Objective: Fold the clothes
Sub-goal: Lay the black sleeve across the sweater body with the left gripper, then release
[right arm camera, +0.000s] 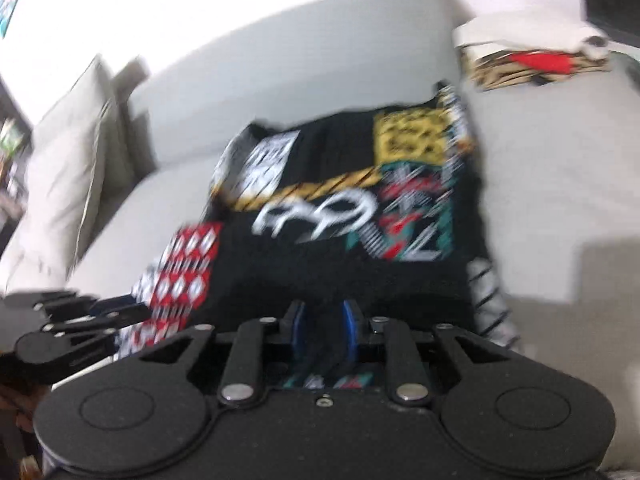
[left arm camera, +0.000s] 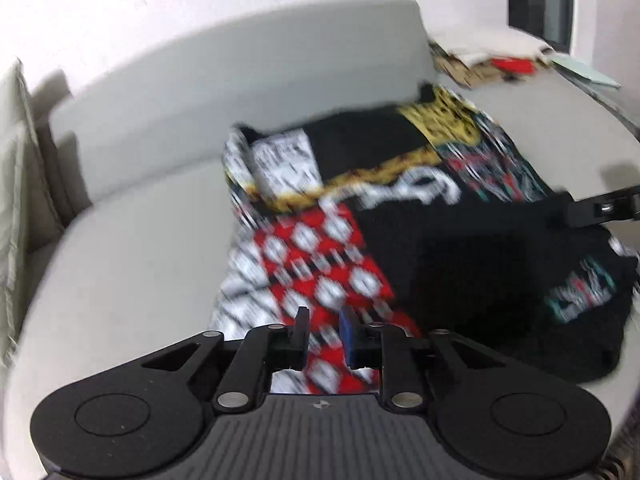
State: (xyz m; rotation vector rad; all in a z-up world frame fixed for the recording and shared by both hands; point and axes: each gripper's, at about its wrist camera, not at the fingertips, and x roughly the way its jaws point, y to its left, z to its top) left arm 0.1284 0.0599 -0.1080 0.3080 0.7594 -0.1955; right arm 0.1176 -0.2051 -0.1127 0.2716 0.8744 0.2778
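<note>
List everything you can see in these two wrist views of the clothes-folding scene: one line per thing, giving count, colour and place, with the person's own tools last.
Patterned garment: one, black with red, white, yellow and teal patches, spread on the sofa seat.
Sofa: one, pale grey, under the garment, its backrest behind.
Cushion: one, off-white, at the sofa's left end.
Pile of clutter: one, tan and white with a red piece, far right beyond the sofa; too blurred to identify.
Left gripper: one, black, at the garment's near red-and-white edge, fabric between its fingers.
Right gripper: one, black with blue pads, at the garment's near black edge, fabric between its fingers.
</note>
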